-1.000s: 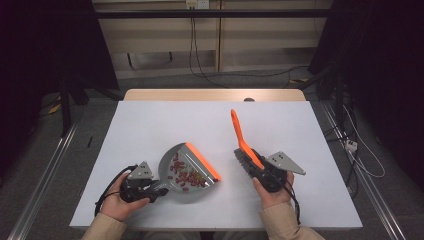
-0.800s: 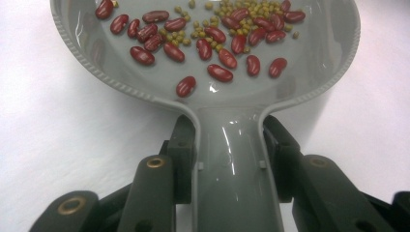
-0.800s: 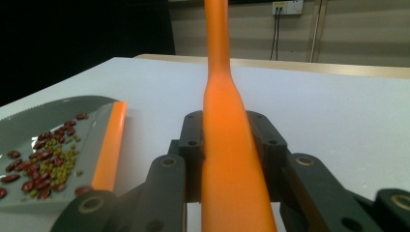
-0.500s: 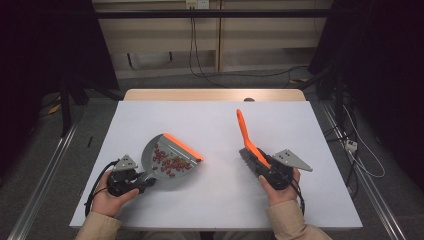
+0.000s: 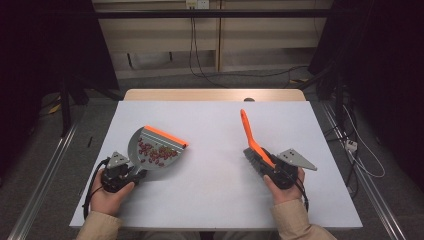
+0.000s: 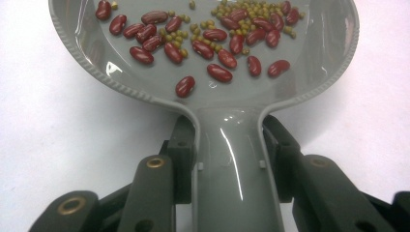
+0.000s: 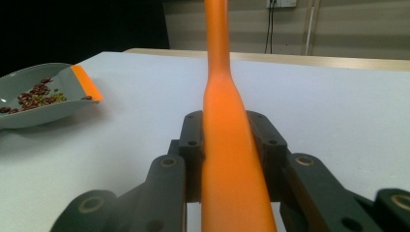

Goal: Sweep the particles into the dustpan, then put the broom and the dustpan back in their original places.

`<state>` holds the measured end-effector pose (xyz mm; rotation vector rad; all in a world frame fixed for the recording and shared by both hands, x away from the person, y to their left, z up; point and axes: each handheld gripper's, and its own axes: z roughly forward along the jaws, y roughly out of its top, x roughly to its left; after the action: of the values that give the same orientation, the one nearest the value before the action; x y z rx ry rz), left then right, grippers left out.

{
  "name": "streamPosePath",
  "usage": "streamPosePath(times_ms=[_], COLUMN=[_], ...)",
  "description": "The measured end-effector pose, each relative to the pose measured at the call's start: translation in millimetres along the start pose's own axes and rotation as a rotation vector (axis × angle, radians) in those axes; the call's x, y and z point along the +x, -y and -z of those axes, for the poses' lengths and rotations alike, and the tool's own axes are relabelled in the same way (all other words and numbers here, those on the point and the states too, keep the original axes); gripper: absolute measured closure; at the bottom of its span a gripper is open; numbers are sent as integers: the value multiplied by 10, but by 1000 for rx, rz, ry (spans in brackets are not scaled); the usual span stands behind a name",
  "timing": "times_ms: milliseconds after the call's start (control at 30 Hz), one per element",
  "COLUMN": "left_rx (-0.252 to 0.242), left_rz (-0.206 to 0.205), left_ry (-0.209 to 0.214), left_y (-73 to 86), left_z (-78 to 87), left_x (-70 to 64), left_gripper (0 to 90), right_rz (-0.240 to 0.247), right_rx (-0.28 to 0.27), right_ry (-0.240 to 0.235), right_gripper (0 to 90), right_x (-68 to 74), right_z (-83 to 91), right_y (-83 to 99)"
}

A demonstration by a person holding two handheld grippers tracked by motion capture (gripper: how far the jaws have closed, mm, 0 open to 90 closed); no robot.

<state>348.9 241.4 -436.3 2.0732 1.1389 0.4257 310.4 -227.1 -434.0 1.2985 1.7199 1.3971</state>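
A grey dustpan [image 5: 156, 149] with an orange lip lies on the white table [image 5: 215, 200] at the left, holding red beans [image 5: 152, 152] and small green ones. My left gripper [image 5: 132, 175] is shut on its handle. In the left gripper view the dustpan handle [image 6: 232, 159] runs between the jaws, with the beans [image 6: 220, 72] spread in the pan. My right gripper [image 5: 269, 168] is shut on an orange brush [image 5: 249, 132], whose handle slants up and away while its dark bristles [image 5: 252, 158] sit near the table. In the right gripper view the brush handle [image 7: 227, 145] rises between the jaws, with the dustpan [image 7: 38, 96] to the left.
A wooden strip [image 5: 215, 95] borders the table's far edge. Cables [image 5: 200, 70] hang against the back wall, and metal rails [image 5: 45, 175] run along the floor on both sides. Bare table surface lies between the dustpan and the brush.
My left gripper has drawn the dustpan to the left and a little away from me. My right gripper has shifted slightly right with the brush.
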Motion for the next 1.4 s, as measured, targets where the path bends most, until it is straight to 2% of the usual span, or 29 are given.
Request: streamPosePath(times_ms=[67,167,233,500,633,700,733,767,867,967,1100,1233,1300,1367,1400], left_rx=[3,5,3,14,10,9,-5,-2,-15,-14,-9,-5,-4,-1,-1], left_rz=[5,42,48,85,82,78,90,80,88,76,64,51,52,33,39], left_ry=[-16,-12,-21,-3,1,14,21,25,38,53,84,105,124,141,147], left_y=[12,23,28,42,42,38,36,35,37,42,47,66,66,71,76], left_z=[-21,-45,-62,-139,-143,-136,-136,-130,-117,-111,-99,-89,-83,-86,-83], left_x=[10,15,5,-11,-18,-17,-27,-21,-29,-44,-69,-119,-127,-150,-156], left_gripper=[636,635,635,632,627,609,606,595,568,535,525,485,468,432,415], right_rz=[3,-4,-7,-41,-63,-70,-70,-79,-105,-119,-97,-123,-119,-121,-112], right_rx=[3,9,21,65,103,106,104,103,108,110,124,144,151,149,153], right_ry=[0,-7,-17,-55,-47,-52,-48,-45,-33,-37,-22,-8,-2,0,4], right_gripper=[710,710,710,709,709,709,709,709,711,709,695,673,665,659,651], right_x=[-5,-9,-16,-23,-52,-80,-98,-119,-189,-225,-267,-354,-374,-376,-376], right_z=[7,19,21,-21,-55,-63,-64,-66,-78,-79,-72,-66,-63,-55,-53], right_y=[4,14,23,73,94,103,100,102,106,110,115,135,142,145,146])
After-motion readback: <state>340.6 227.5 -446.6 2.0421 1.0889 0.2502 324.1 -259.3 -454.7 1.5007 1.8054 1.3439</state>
